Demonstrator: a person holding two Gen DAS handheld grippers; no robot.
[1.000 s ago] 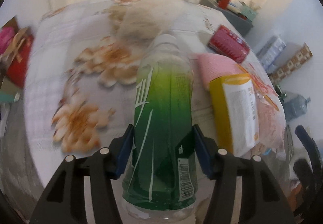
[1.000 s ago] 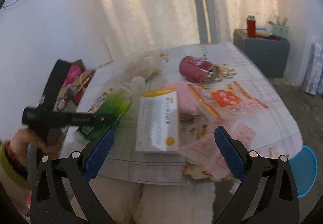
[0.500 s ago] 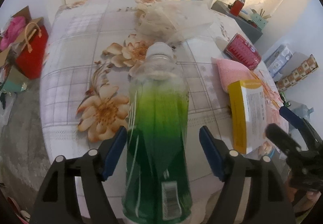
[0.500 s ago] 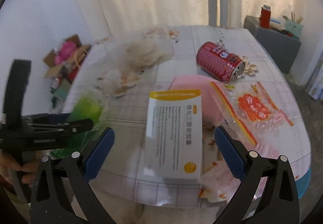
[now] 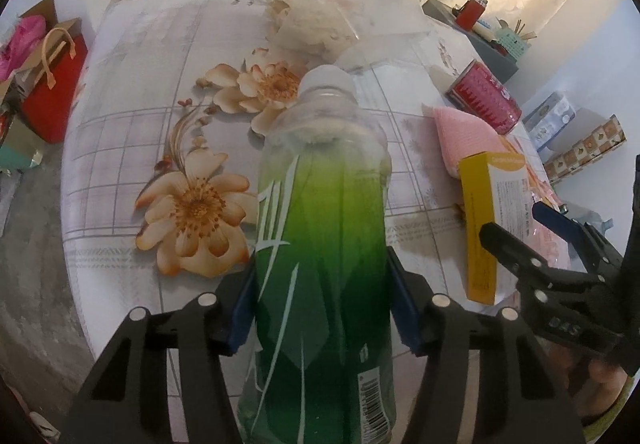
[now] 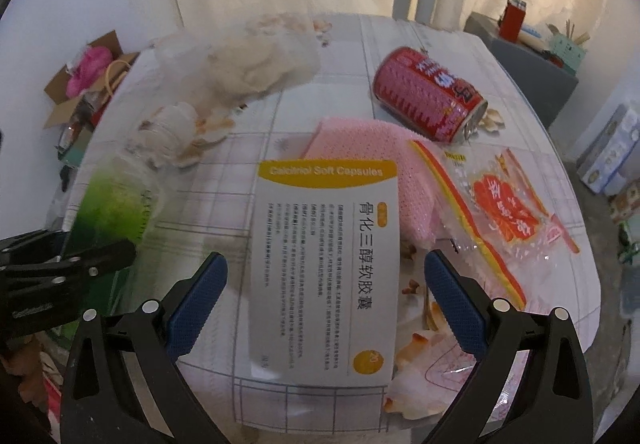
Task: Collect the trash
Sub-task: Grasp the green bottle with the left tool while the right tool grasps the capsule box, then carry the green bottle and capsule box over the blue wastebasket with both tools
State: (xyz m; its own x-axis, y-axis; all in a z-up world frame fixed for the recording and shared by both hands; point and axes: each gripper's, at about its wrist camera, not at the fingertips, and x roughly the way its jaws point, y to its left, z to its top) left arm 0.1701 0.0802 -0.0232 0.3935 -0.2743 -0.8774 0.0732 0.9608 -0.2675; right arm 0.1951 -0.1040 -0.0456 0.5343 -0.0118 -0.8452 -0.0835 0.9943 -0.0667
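Note:
My left gripper (image 5: 322,304) is shut on a green plastic bottle (image 5: 320,244) with a white cap, held over the near edge of the flowered table (image 5: 132,116). The bottle also shows in the right wrist view (image 6: 116,208). My right gripper (image 6: 326,300) is open, its blue pads either side of a white and yellow medicine box (image 6: 326,264) lying flat on the table; the box also shows in the left wrist view (image 5: 496,220). Other trash on the table: a red can (image 6: 428,98) on its side, a pink pad (image 6: 360,152), a clear red-printed bag (image 6: 500,212), a crumpled plastic bag (image 6: 248,64).
A red paper bag (image 5: 52,80) and open cardboard boxes (image 6: 84,84) stand on the floor to the left. A grey side cabinet (image 6: 524,56) with small items stands at the back right. Boxes (image 5: 560,124) lie on the floor at the right. Curtains hang behind the table.
My left gripper opened briefly, then closed on the bottle again. My right gripper moved forward and down, so its open fingers now straddle the medicine box.

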